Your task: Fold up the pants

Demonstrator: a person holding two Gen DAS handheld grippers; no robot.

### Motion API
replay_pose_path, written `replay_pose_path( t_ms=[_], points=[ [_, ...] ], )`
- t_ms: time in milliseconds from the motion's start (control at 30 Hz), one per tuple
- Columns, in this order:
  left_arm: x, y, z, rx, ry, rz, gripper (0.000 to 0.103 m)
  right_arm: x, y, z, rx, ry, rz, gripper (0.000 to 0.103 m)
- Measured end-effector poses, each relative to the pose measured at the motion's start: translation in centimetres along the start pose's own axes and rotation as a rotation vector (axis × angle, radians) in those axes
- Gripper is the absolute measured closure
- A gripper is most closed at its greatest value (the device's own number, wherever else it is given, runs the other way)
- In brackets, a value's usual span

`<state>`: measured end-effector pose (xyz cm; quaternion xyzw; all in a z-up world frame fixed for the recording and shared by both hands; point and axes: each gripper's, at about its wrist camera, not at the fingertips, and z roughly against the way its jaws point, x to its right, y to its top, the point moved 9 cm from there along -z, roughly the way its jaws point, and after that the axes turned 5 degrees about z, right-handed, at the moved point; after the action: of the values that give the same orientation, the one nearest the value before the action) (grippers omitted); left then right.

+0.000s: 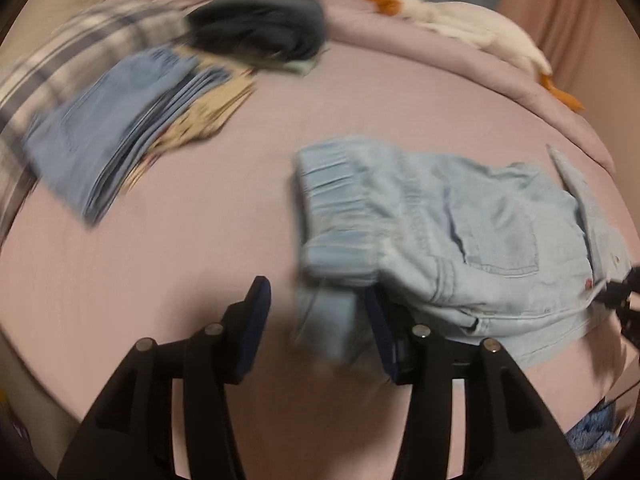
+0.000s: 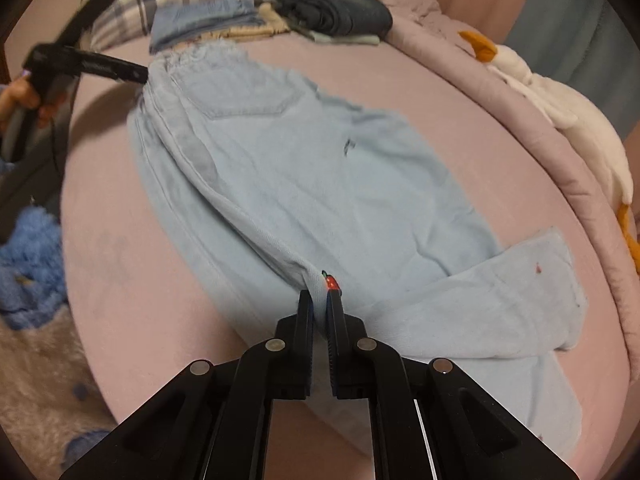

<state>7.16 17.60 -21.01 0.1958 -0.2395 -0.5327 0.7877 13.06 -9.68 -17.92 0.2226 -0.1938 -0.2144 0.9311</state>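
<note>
presently the pants lie on the bed, mid-fold. right tongs pinch a denim fold; left tongs gape wide beside the hem. next: regrip, carry over.

Dim warm indoor light, heavy motion blur in left view, fisheye-curved edges, dark corners

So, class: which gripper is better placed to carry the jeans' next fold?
Right. The right gripper is shut on the jeans at a fold edge. The left gripper has its jaws open at the waistband end, gripping nothing.
</note>
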Motion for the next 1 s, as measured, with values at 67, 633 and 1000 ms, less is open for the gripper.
replay_pose_path(
  t_ms=[67,633,1000],
  points=[
    [-1.0,-0.6,0.6,0.001,-0.004,0.068,0.049,0.1,0.0,-0.5,-0.006,-0.012,0.004,0.096],
    [2.8,-2.0,0.2,-0.125,-0.456,0.615,0.051,-0.1,-0.3,-0.7,0.029,-0.017,-0.079,0.096],
    [3.3,-1.7,1.0,-0.144,-0.376,0.577,0.055,-0.1,-0.3,0.0,0.039,-0.02,-0.08,0.096]
  ],
)
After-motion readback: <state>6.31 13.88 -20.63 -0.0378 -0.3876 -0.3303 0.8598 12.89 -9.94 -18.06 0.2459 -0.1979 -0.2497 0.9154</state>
